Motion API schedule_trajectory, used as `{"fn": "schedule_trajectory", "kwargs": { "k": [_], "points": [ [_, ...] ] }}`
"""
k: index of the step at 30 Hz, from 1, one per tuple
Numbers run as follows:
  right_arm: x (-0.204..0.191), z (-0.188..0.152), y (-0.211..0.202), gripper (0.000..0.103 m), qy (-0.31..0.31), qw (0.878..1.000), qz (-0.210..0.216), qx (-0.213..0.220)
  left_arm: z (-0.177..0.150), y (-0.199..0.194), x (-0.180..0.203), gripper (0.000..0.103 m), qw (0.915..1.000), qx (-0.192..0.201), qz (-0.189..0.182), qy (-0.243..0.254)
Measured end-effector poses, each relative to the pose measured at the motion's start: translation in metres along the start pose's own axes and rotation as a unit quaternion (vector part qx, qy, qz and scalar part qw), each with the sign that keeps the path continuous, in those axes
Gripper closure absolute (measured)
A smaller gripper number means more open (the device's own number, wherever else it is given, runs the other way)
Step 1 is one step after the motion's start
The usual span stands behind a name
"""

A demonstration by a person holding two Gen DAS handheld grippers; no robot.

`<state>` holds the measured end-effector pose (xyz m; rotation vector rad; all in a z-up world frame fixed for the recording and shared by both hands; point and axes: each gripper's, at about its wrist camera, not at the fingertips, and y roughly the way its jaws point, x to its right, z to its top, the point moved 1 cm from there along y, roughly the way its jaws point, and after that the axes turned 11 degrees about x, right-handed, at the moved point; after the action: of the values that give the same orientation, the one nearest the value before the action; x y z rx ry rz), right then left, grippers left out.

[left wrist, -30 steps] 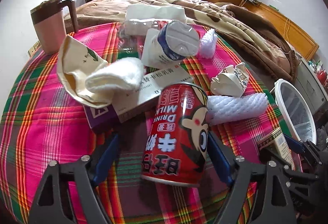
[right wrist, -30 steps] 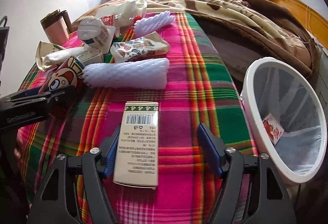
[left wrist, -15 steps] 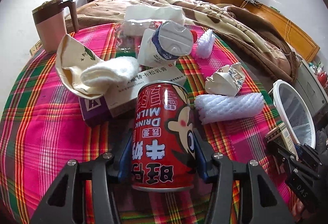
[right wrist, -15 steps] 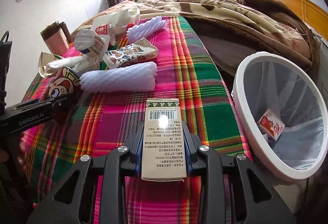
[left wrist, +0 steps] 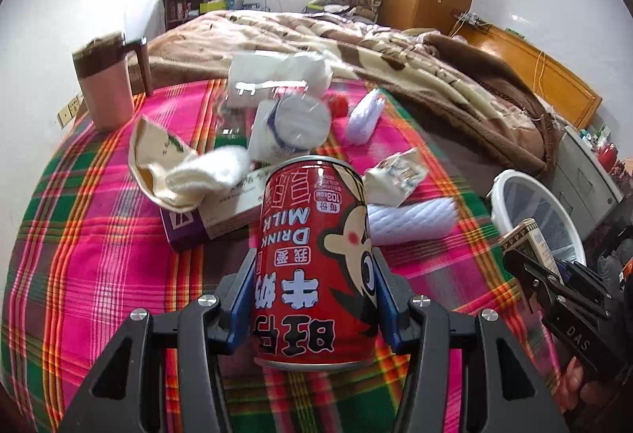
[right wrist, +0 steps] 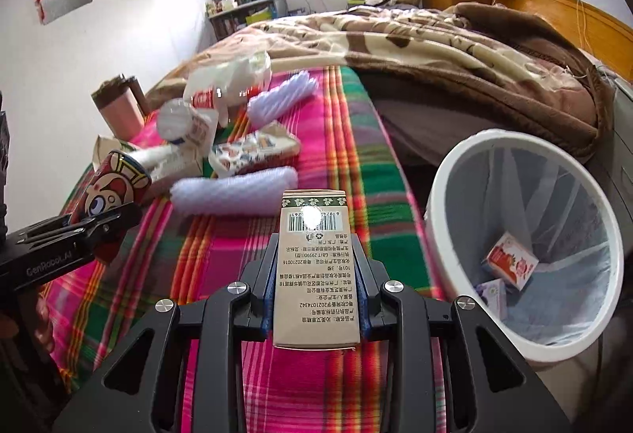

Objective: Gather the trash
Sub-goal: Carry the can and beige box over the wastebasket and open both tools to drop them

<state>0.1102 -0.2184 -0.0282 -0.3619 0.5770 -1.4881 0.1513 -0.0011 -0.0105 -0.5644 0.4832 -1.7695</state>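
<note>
My left gripper (left wrist: 312,274) is shut on a red milk drink can (left wrist: 312,255) and holds it above the plaid table (left wrist: 99,255). The can also shows in the right wrist view (right wrist: 114,187). My right gripper (right wrist: 314,263) is shut on a beige carton box (right wrist: 314,274), lifted above the table beside the white trash bin (right wrist: 455,175). The box also shows in the left wrist view (left wrist: 530,243). The bin holds a red-and-white packet (right wrist: 510,261) and another small packet.
On the table lie white foam sleeves (left wrist: 411,221), a crumpled wrapper (left wrist: 395,175), a yoghurt cup (left wrist: 292,128), a flat box with a purple end (left wrist: 213,211), a paper bag (left wrist: 158,156) and a pink mug (left wrist: 105,88). A bed (left wrist: 356,49) lies behind.
Both grippers closed from open, the left on the can and the right on the box. Both have since lifted their objects off the table; the right moved nearer the bin.
</note>
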Motion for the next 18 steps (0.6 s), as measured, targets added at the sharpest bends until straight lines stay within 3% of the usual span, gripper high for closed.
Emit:
{"fn": "schedule_trajectory", "kwargs": {
  "k": [18],
  "points": [
    [0.058, 0.028, -0.036, 0.071, 0.024, 0.997, -0.037, 0.056, 0.02, -0.011, 0.091, 0.049, 0.9959, 0.039, -0.066, 0.049]
  ]
}}
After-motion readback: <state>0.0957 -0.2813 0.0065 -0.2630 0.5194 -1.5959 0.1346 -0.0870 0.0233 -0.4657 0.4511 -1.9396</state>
